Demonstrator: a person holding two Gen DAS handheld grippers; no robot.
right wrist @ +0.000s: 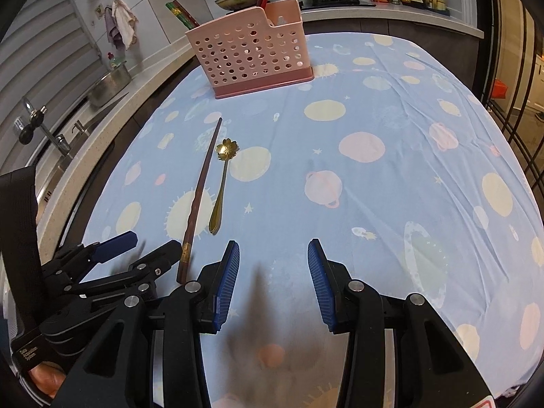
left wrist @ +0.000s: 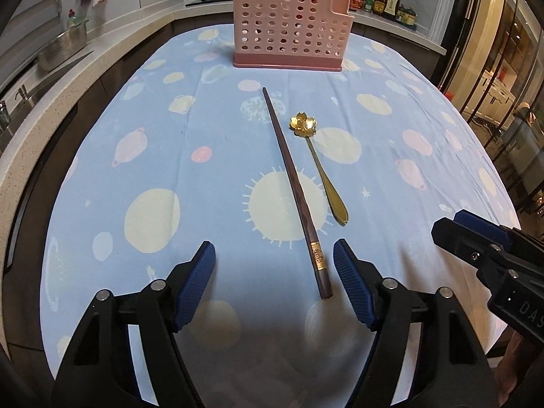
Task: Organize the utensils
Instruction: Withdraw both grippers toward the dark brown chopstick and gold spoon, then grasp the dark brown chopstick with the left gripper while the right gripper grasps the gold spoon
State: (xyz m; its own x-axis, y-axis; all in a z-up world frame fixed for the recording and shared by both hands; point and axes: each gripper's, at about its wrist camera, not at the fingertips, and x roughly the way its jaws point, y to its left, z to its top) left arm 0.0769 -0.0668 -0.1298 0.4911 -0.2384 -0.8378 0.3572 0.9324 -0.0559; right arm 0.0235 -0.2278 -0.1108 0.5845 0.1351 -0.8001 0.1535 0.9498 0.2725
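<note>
Dark wood chopstick lies flat on the blue planet-print tablecloth, thick banded end toward the person, thin tip toward the holder. Just beside it on its right, not touching as far as I can tell, lies the gold flower-bowl spoon, bowl away, handle near. Both roughly parallel, presumably laid out so each can be taken by its near end.

Pink perforated utensil holder stands upright at the far end of the cloth, well apart from both items. From the right wrist view its left compartment already holds green-and-red chopsticks; a red-handled item stands toward the right side. Destination, by my reading.

Left gripper: fingers apart, pads not pressing on anything. The chopstick's banded end sits between them, close to the right-hand pad. Looks like a grasp being lined up on the thick end, where the stick is widest and least likely to roll.

Right gripper: fingers apart, nothing between them but cloth. It hangs to the right of the spoon handle, no contact.

Judgement: pick not yet made; nothing lifted. Risk: off-centre closure could push the chopstick sideways into the spoon.
</note>
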